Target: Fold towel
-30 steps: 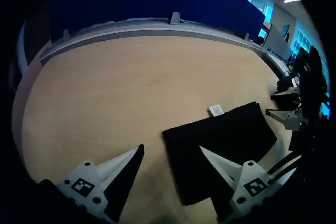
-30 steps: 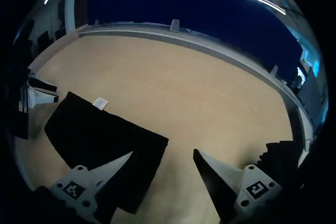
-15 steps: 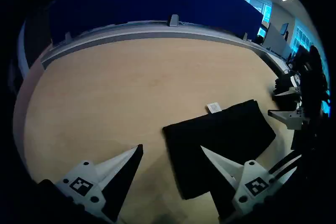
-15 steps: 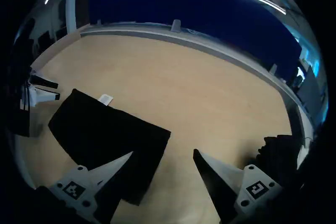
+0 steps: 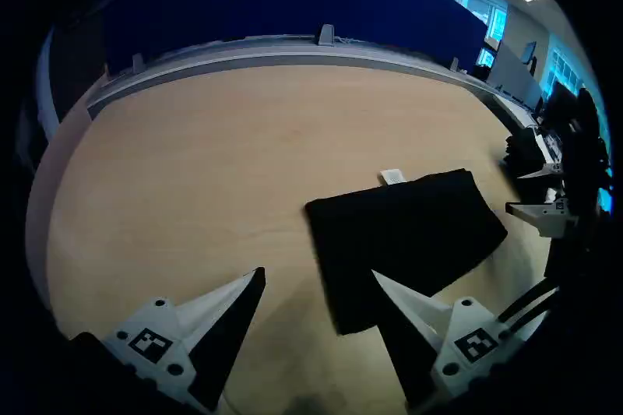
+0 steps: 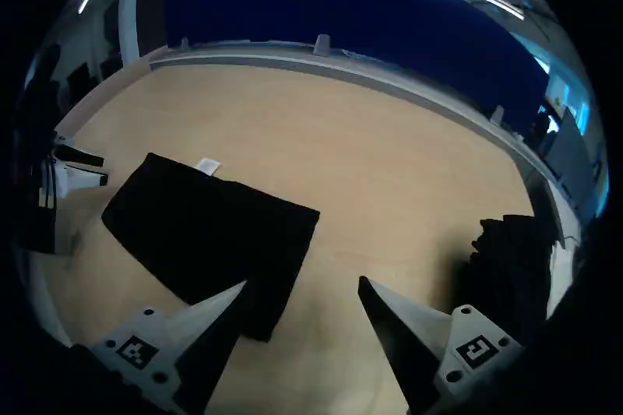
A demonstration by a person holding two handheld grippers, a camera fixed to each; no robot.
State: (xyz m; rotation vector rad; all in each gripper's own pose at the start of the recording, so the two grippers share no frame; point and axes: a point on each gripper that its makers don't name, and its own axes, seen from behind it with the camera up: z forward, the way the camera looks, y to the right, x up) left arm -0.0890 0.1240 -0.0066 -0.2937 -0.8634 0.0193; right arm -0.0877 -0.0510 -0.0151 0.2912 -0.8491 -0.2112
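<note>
A black towel (image 5: 405, 240) lies flat and folded on the wooden table, with a small white tag (image 5: 392, 177) at its far edge. In the left gripper view it sits ahead and to the right of my left gripper (image 5: 315, 283), which is open and above the table, holding nothing. The right gripper view shows the same towel (image 6: 214, 236) ahead on the left, its tag (image 6: 209, 165) at the far side. My right gripper (image 6: 304, 290) is open and empty above the table. The other gripper (image 5: 541, 193) stands off the towel's right end.
A pile of dark cloth (image 6: 510, 259) sits at the table's right side in the right gripper view. A blue partition (image 5: 296, 2) with a grey rail runs along the table's far edge. Bare wood (image 5: 218, 158) lies beyond the towel.
Both gripper views have drawn back a little, so the towel sits farther ahead. The dark pile has come more into the right gripper view. Both grippers stay open.
</note>
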